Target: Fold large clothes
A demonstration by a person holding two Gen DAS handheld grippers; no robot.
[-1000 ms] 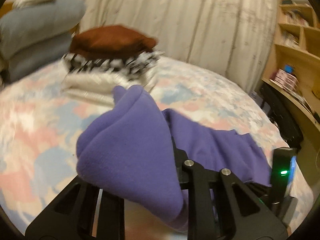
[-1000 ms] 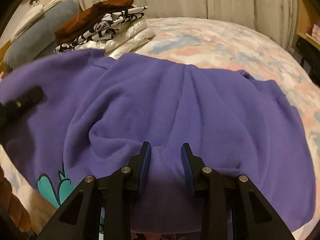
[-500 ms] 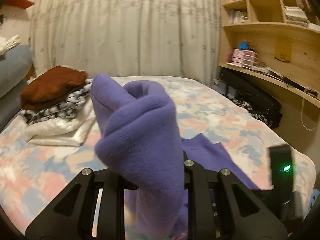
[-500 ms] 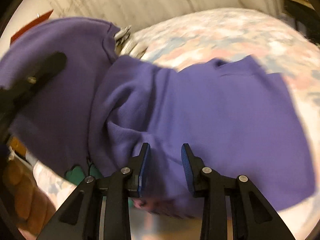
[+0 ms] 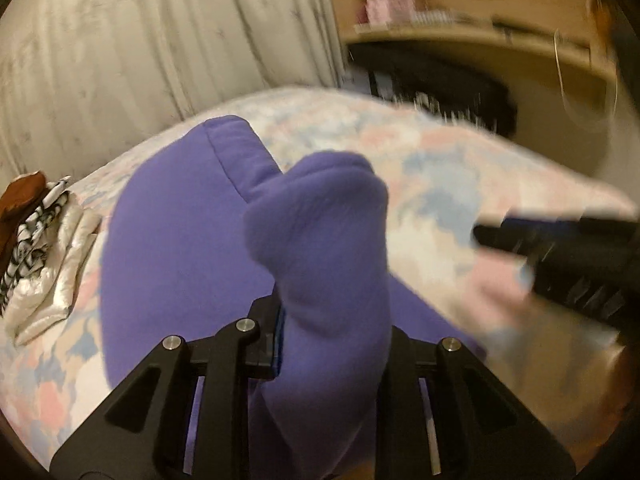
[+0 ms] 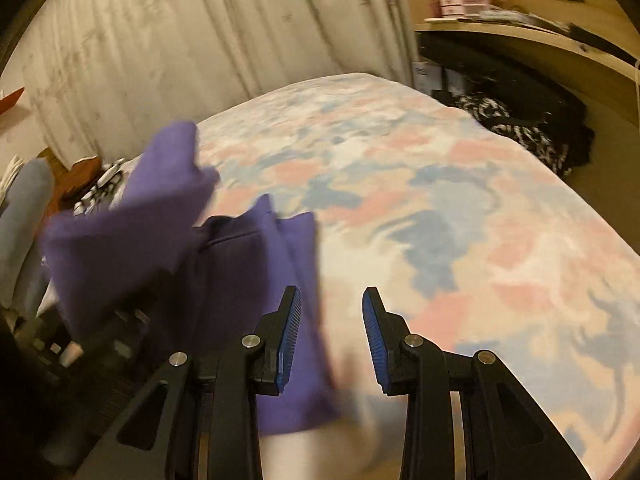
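**Me:** Claw status: left claw is clamped on a thick bunch of the purple sweatshirt. Fabric balloons up over the jaws, so the pads are mostly buried. Right claw stands parted with nothing between the pads, only blurred bedspread behind the gap.

**Ops:** Where's the garment overall?

**Me:** Half lifted. In the left wrist view it hangs from my grip and trails toward 10 o'clock onto the bed. In the right wrist view it's at 9 o'clock of the right claw, its near edge just beside the left pad, not pinched.

**Ops:** Step?

**Me:** My read: mid-fold, carrying one end across with the left while the right is free for a new hold. Both views are smeared, so I can't tell which edge I'm holding.

**Ops:** Next?

**Me:** Likely get the right claw onto the matching free corner, pull the cloth taut between both, then lay it flat on open bedspread. Needs a square edge first, because the bunch in the left is too fat for a clean crease.

**Ops:** Obstacles?

**Me:** Pile of folded clothes at 9 o'clock in the left view, near the sweatshirt's far side. Keep the lay-down clear of it. Shelf clutter at 1 o'clock is well apart.
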